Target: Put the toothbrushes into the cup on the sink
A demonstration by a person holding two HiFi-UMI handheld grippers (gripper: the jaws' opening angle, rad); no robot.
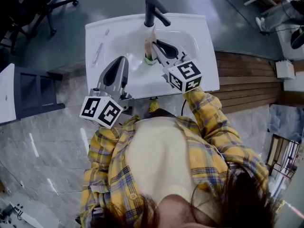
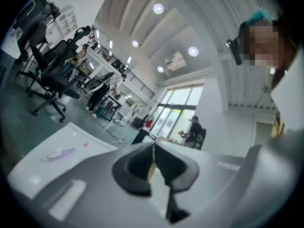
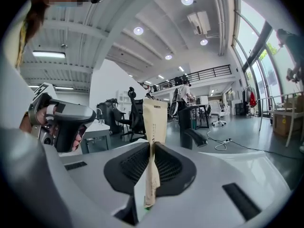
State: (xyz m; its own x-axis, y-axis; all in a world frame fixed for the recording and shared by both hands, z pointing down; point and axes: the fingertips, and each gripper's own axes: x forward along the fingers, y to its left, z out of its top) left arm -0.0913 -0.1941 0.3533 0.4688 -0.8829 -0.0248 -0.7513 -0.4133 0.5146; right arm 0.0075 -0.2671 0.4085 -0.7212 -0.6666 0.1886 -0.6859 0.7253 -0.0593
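Right gripper (image 3: 152,148) jaws are pinching the tan paper-sleeved toothbrush (image 3: 155,120) low down. It's light, flat, probably slippy, so squeeze the flat faces. Left gripper (image 2: 153,147) jaws pressed together, empty.

Faucet (image 1: 155,9): black, top centre.
Office chair (image 1: 45,4): black, upper left corner.
Wooden planks (image 1: 247,82): brown strip, middle right.
White box (image 1: 285,69): right edge, beside the planks.

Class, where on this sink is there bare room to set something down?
Bare: the sink ledge right of the faucet. Left ledge: a purple toothbrush. Crowded: below the faucet, round the right claw, its pack, the green cup.
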